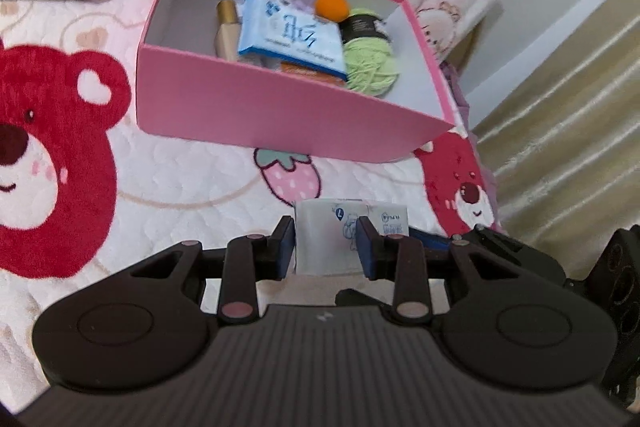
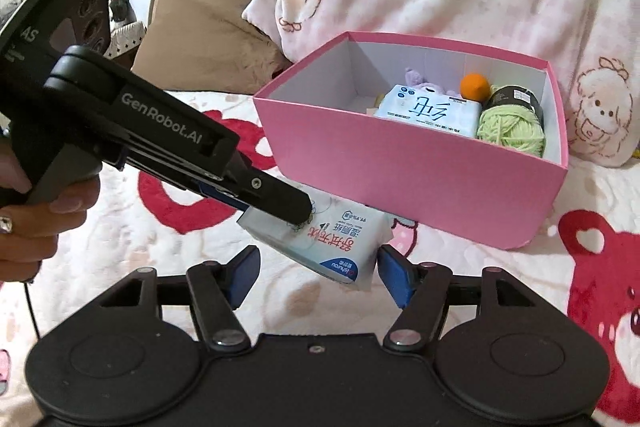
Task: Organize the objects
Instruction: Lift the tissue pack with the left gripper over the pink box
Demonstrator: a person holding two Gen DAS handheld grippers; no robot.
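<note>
Reading "GenRobot.AI" on left gripper point(image 2: 298, 213)

A glossy plastic-film wipes pack point(image 2: 336, 247) is catching light at lower centre; the pink box point(image 2: 420, 187) at centre right is looking like matt, smooth card; fuzzy green yarn point(image 2: 510, 127) is lying inside it, and a quilted, soft cloth blanket point(image 1: 180, 179) is spreading beneath

White wipes pack point(image 2: 340, 247) tilted, up off bed. Pink box point(image 2: 420, 179) open on bed; inside: wipes, green yarn point(image 2: 512, 127), orange ball point(image 2: 474, 86).
</note>
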